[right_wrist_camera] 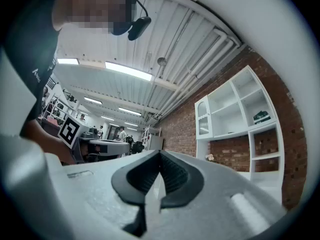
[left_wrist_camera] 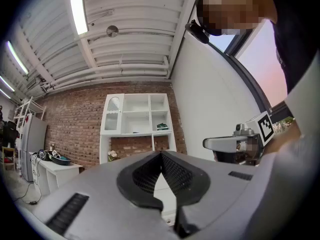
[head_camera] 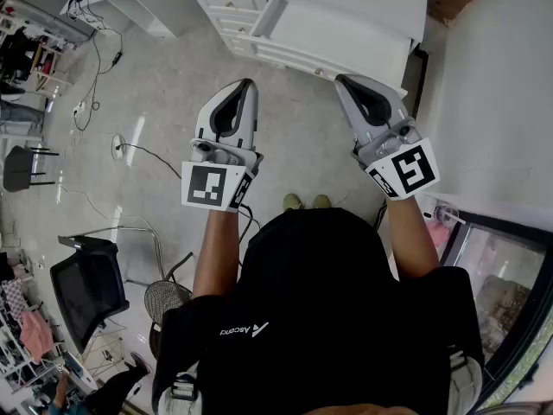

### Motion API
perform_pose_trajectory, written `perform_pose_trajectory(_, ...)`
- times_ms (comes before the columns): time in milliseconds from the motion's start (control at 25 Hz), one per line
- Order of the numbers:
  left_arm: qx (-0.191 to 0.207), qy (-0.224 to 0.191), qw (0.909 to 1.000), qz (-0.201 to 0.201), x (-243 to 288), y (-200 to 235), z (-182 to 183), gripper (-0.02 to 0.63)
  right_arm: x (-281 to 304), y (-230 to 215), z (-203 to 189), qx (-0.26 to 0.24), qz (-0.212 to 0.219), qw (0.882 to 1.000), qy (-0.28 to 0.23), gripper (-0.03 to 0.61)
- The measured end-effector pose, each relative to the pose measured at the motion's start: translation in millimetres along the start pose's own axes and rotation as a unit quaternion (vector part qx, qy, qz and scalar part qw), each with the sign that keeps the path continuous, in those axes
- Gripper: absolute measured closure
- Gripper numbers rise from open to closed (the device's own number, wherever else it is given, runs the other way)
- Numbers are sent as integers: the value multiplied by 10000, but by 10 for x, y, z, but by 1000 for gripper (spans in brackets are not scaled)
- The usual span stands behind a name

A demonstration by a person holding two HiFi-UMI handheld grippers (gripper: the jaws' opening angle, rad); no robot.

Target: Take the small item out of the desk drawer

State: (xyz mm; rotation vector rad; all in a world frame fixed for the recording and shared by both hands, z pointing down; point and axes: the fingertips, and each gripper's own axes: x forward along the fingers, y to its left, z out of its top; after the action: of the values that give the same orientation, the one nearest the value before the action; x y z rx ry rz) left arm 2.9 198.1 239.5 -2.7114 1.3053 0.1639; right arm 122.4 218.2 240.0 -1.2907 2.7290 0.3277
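Observation:
Both grippers are held up in front of the person, above the floor and short of the white desk [head_camera: 346, 33]. My left gripper [head_camera: 244, 85] is shut, jaw tips touching, with nothing between them; in its own view the left gripper [left_wrist_camera: 161, 154] points at a white shelf unit [left_wrist_camera: 136, 121] on a brick wall. My right gripper [head_camera: 343, 80] is shut and empty as well; the right gripper [right_wrist_camera: 160, 153] faces the same shelf unit [right_wrist_camera: 240, 109]. The desk's drawers [head_camera: 235, 11] show at its left side, all closed. No small item is in sight.
A black office chair [head_camera: 86, 288] and a wire stool [head_camera: 164, 299] stand at the lower left. Cables [head_camera: 138, 150] trail over the grey floor. A glass-topped case [head_camera: 497, 284] is at the right. A low white unit [head_camera: 143, 3] stands left of the desk.

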Motion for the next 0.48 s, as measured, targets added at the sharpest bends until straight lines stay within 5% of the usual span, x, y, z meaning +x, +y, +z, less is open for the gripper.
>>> perform_pose_trajectory(480,18,63,9997,218,132,-69,-46,615,-27,-195,25,56,125,9998,-117,577)
